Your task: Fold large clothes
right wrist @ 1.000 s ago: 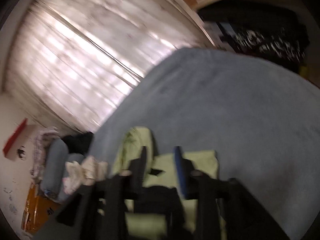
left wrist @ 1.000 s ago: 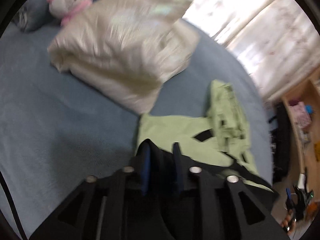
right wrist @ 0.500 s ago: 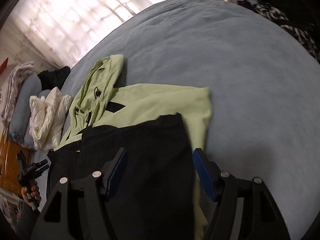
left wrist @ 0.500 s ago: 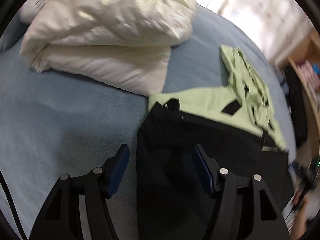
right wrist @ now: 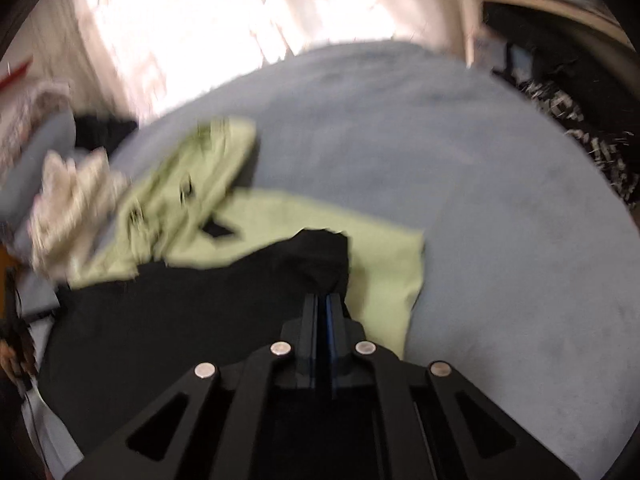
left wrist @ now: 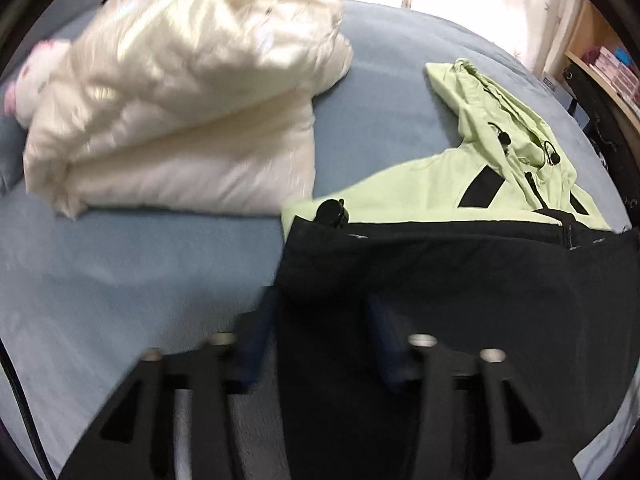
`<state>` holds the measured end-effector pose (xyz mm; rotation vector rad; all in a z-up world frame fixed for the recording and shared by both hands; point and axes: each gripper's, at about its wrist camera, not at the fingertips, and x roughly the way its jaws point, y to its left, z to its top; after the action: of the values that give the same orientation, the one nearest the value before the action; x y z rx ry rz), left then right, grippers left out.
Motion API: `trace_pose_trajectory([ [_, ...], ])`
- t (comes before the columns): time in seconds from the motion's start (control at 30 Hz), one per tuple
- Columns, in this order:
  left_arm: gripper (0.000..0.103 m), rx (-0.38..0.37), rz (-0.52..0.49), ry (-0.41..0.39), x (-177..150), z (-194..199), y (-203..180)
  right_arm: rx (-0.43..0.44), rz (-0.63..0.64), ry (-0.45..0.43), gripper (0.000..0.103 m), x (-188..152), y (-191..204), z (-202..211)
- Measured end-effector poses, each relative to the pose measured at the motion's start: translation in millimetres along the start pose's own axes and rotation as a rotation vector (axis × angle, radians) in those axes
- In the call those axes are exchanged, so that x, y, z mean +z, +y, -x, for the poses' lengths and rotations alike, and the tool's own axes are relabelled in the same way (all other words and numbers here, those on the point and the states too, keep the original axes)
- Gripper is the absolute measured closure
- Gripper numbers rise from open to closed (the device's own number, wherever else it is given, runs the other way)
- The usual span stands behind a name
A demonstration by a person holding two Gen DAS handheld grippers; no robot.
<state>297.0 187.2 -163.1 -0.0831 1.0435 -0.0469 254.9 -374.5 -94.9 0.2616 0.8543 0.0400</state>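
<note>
A light green hooded jacket (left wrist: 448, 184) with a black lower half (left wrist: 460, 280) lies on the blue bed (left wrist: 100, 272). My left gripper (left wrist: 320, 300) straddles the left edge of the black part. Its jaws are closing, with the fabric between them and the pads still apart. In the right wrist view the same jacket (right wrist: 320, 220) shows its black part (right wrist: 180, 312) nearer to me. My right gripper (right wrist: 323, 300) is shut on the black part's right corner, which bunches up just ahead of the tips.
A folded white puffy coat (left wrist: 180, 100) lies left of the jacket, with a pink-and-white plush toy (left wrist: 20, 76) behind it. Curtains and a wooden shelf (left wrist: 612, 64) stand beyond the bed. Dark patterned clothes (right wrist: 580, 120) lie past the bed's right edge.
Both grippers came down onto the black part of the jacket. Half a second ago both stood wide; now the right has shut on the corner and the left has narrowed around the edge.
</note>
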Motion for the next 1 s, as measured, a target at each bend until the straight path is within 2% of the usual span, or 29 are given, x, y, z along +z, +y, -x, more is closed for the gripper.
trace_pose_trajectory([
  [0.1,0.095,0.025,-0.009,-0.038,7.3,5.5,-4.6,-0.039,-0.022,-0.047,0.1,9.4,-6.1,7.7],
  [0.27,0.101,0.075,-0.027,-0.132,21.5,20.1,-16.1,-0.122,-0.079,-0.154,0.103,30.4,-17.0,15.7],
  [0.33,0.101,0.11,-0.046,-0.14,24.4,19.3,-21.7,-0.095,-0.124,-0.157,0.103,40.1,-22.5,9.1],
  [0.4,0.099,0.128,-0.056,-0.092,24.7,9.4,-23.1,-0.029,-0.138,-0.115,0.103,46.6,-28.7,2.0],
  [0.43,0.095,0.119,-0.057,-0.055,24.3,2.9,-22.7,-0.005,-0.143,-0.07,0.103,46.8,-30.0,-4.0],
  [0.5,0.074,0.081,-0.066,-0.009,21.6,-5.4,-21.6,0.022,-0.177,0.051,0.1,41.8,-34.9,-22.0],
  [0.53,0.07,0.071,-0.07,-0.005,19.8,-7.6,-21.4,0.041,-0.185,0.087,0.098,38.1,-36.8,-28.4],
  [0.57,0.063,0.065,-0.076,-0.007,18.7,-8.5,-22.2,0.057,-0.184,0.104,0.09,34.6,-36.2,-32.7],
  [0.6,0.055,0.059,-0.081,-0.011,18.4,-9.1,-23.2,0.07,-0.172,0.115,0.075,30.9,-34.6,-36.7],
  [0.63,0.051,0.053,-0.083,-0.011,18.2,-10.3,-24.5,0.078,-0.16,0.118,0.066,27.7,-32.4,-38.6],
  [0.67,0.046,0.051,-0.084,-0.011,18.7,-12.0,-25.9,0.1,-0.149,0.124,0.052,24.7,-28.9,-42.5],
  [0.7,0.046,0.055,-0.088,-0.01,19.0,-14.2,-27.8,0.117,-0.143,0.132,0.045,22.4,-25.4,-45.9],
  [0.73,0.046,0.06,-0.098,-0.003,20.1,-17.8,-30.7,0.124,-0.131,0.146,0.044,20.9,-20.9,-50.9],
  [0.87,0.046,0.092,-0.121,0.0,19.9,-27.7,-39.0,0.018,-0.062,0.216,0.043,14.9,-4.2,-76.4],
  [0.9,0.052,0.102,-0.123,-0.009,19.8,-28.1,-41.0,0.001,-0.048,0.222,0.043,13.5,-0.4,-79.6],
  [0.93,0.064,0.106,-0.125,-0.019,19.5,-28.0,-42.8,-0.016,-0.025,0.228,0.043,11.8,2.5,-82.6],
  [0.97,0.093,0.131,-0.133,-0.031,18.8,-26.8,-44.6,-0.026,0.001,0.218,0.044,9.6,5.4,-82.8],
  [1.0,0.095,0.163,-0.143,-0.038,17.9,-25.9,-46.1,-0.04,0.025,0.2,0.051,8.3,6.6,-79.5],
])
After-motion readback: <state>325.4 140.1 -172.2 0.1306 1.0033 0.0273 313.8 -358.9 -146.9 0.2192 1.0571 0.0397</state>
